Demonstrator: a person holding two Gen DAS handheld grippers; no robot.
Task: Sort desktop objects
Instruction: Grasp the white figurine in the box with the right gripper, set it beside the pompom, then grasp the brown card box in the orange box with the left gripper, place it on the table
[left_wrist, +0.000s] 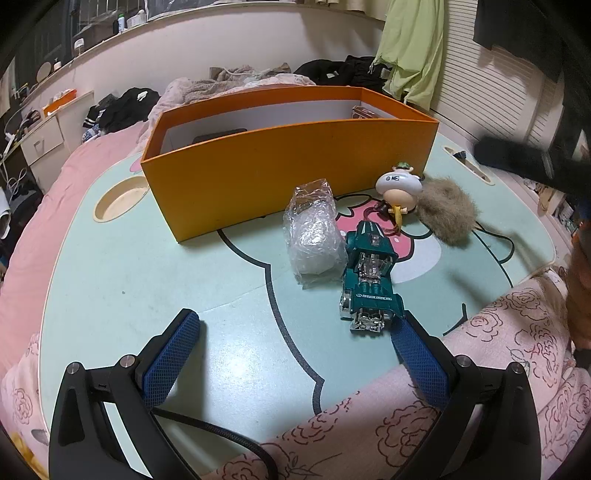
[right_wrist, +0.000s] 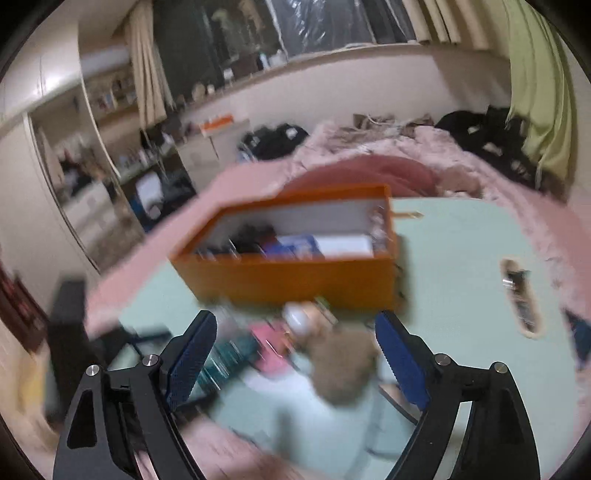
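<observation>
A big orange box stands open on a pale green lap table with a cartoon drawn on it. In front of the box lie four small things. A teal toy car with shiny silver parts has white letters on its side. Its long side runs from the near edge of the table toward the box, silver end nearest. Just to its left, touching it, is a lump wrapped in clear bubble wrap. Behind the car lies a little round white figure with a green cap, right by the box wall. Next to the figure sits a brown fluffy ball.

The left gripper hangs low over the table with its blue fingers spread wide and nothing between them. The car's silver end is right beside the right-hand finger.

The right gripper is over the fluffy ball, fingers wide apart and holding nothing. This view is very blurry, so the ball may only look to be between them. Inside the box are dark and white things, too smeared to name.
</observation>
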